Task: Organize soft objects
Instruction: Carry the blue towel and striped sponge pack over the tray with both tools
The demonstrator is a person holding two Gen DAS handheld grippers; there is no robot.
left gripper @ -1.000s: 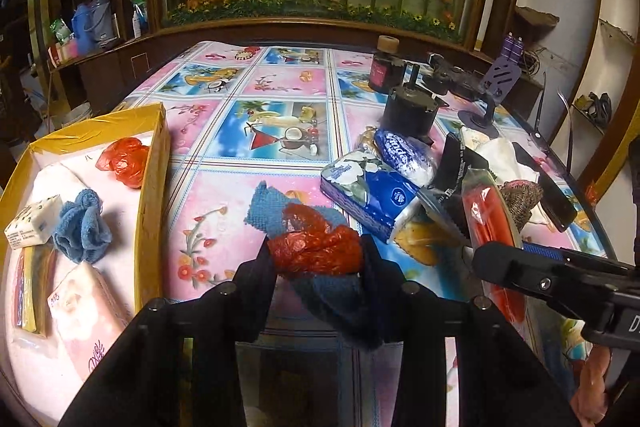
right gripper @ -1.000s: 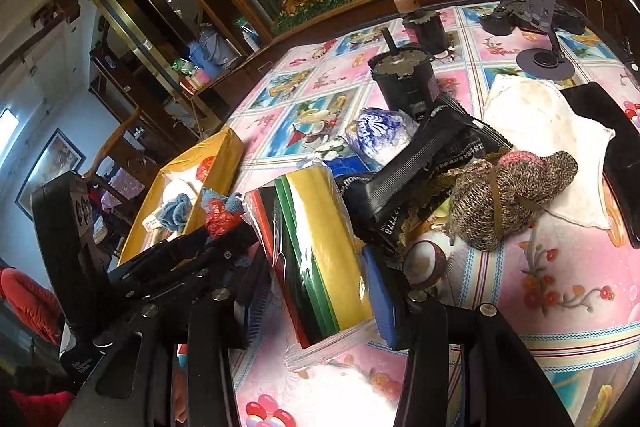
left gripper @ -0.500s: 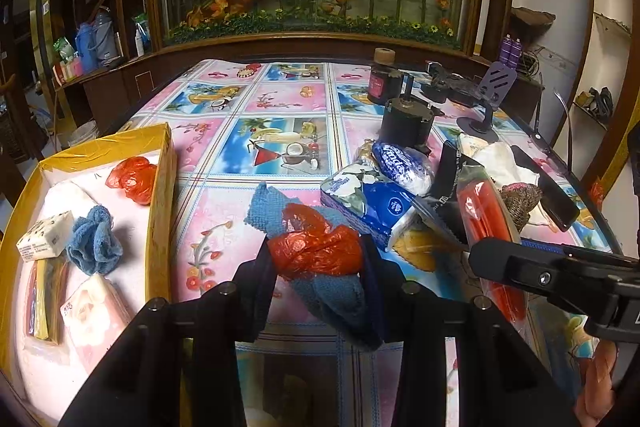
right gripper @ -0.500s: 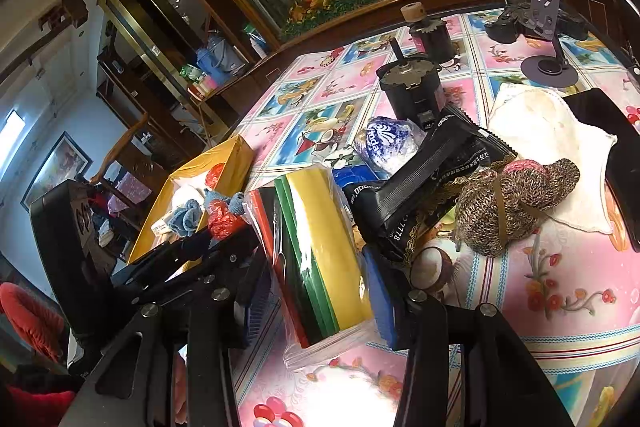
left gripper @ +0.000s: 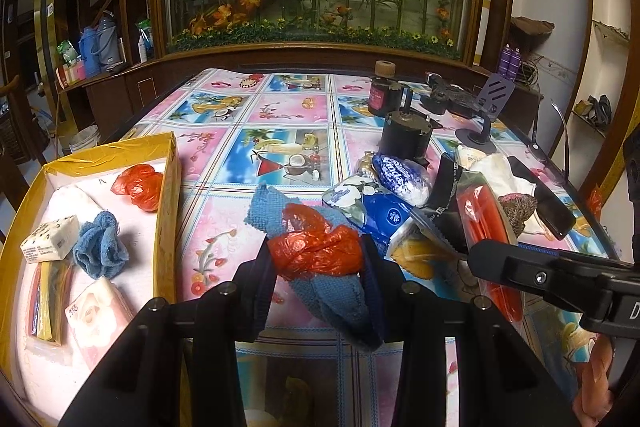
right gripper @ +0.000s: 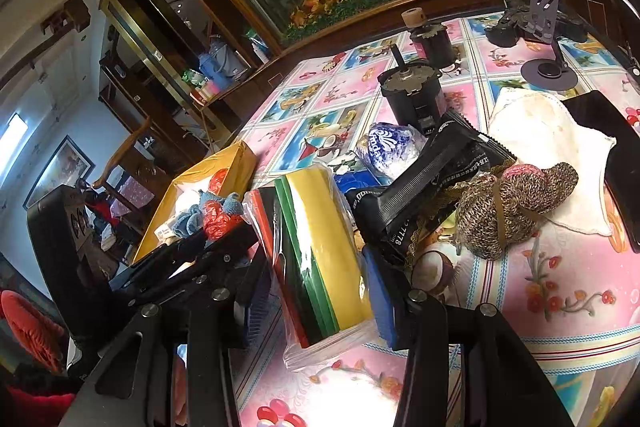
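Cloth (left gripper: 340, 301), blue, with a red bag (left gripper: 316, 253) bunched on it, is clamped in the left tongs (left gripper: 318, 267) above the counter (left gripper: 280, 115), just right of the yellow box (left gripper: 170, 211). Right tongs (right gripper: 320, 279) grip a clear pack of coloured sheets (right gripper: 320, 251), farther right of the box. Inside the box lie another blue cloth (left gripper: 100, 249), a red bag, and 2 tissue packs.

Glossy tablecloth (left gripper: 280, 115) (printed plastic sheen).
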